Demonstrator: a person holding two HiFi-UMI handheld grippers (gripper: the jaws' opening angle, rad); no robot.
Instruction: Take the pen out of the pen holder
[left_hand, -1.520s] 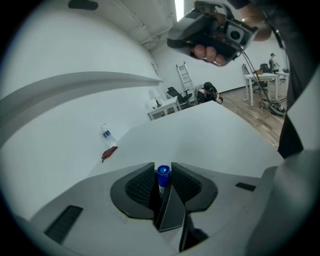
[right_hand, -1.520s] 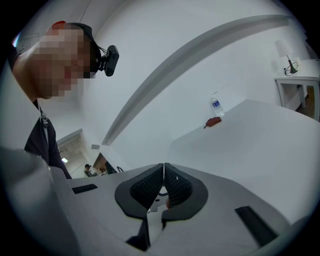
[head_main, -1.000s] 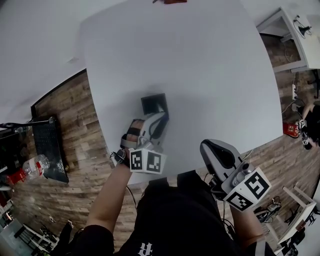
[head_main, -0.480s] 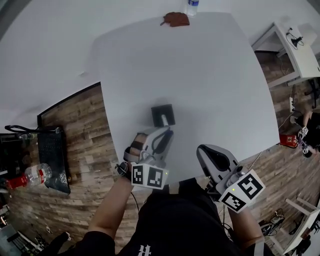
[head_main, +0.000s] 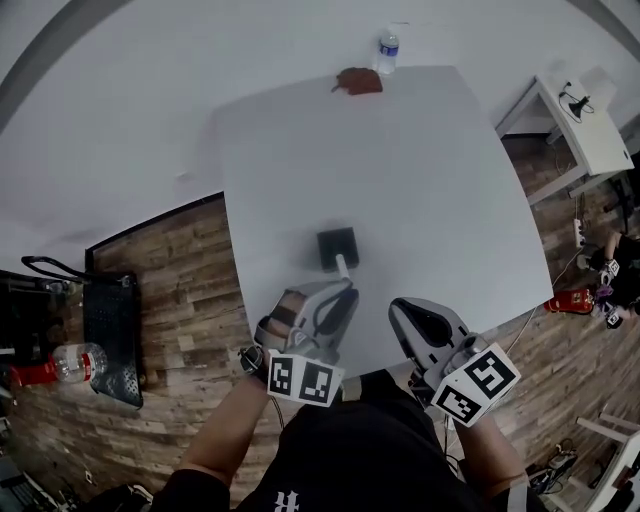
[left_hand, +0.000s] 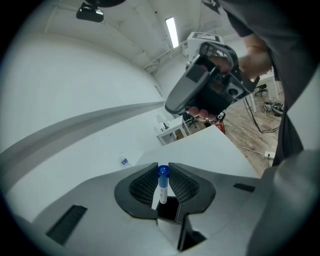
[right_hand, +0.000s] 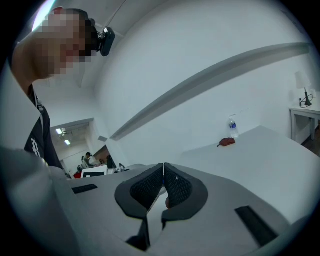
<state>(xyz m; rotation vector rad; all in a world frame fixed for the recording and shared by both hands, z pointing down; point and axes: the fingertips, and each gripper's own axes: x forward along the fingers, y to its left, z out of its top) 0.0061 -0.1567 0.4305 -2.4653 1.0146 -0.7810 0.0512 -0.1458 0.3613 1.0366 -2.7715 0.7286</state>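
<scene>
From the head view, the pen holder stands on the near half of the white table, closer to its left edge than its right. The pen rises out of it towards me. My left gripper reaches in from the near edge to the pen's top, and my right gripper hangs back over the near edge. A water bottle and a brown object sit at the far edge, well apart from the work. In the left gripper view, the fingers are clenched on the pen, tips pressing its blue cap from both sides, with the white barrel running down into the black holder. In the right gripper view, the fingers are pressed together on nothing. I judge the pen light, stiff and smooth, so it could slip. A hold lower on the barrel would be surer, since the cap might pull off.
</scene>
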